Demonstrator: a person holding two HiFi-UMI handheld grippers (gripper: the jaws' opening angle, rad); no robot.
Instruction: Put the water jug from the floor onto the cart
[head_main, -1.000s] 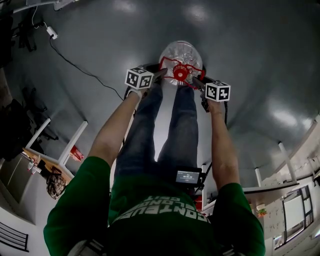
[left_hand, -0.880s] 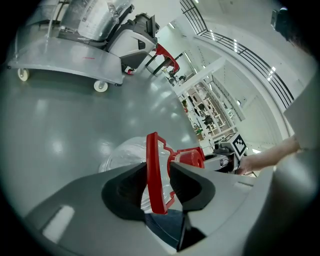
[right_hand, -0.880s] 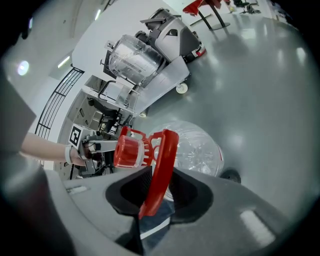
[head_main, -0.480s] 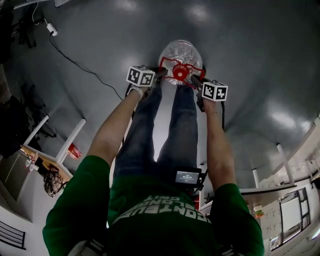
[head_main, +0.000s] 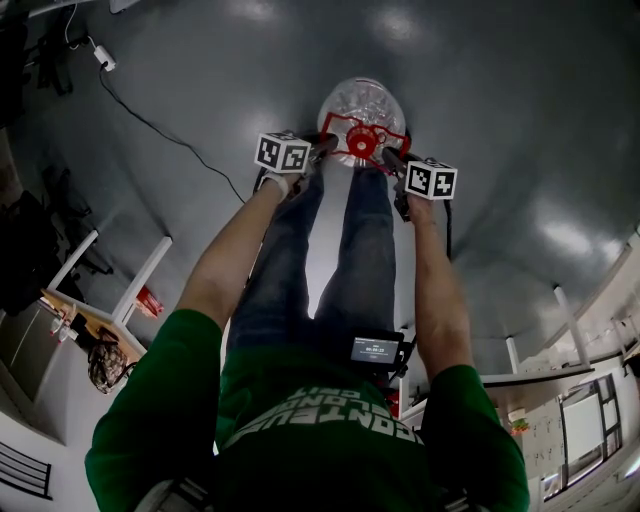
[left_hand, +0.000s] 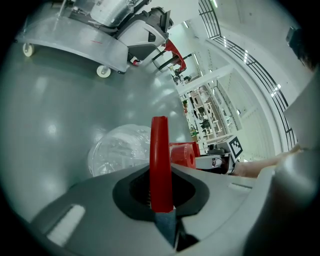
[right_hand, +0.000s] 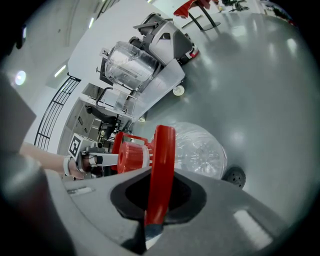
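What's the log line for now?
left gripper: just closed on handle | right gripper: just closed on handle | jug: on floor

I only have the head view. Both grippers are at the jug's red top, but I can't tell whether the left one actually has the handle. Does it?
Observer: Yes. In the left gripper view, the left gripper has just been closing, and its jaws are now clamped on the red handle of the water jug.
Operator: And the right one?
Observer: The right gripper has also just been closing. It is shut on the handle's opposite side, with the red cap just beyond it.
Operator: Where's the cart?
Observer: The right gripper view shows the cart behind the jug. It stands on white casters and carries a clear container.
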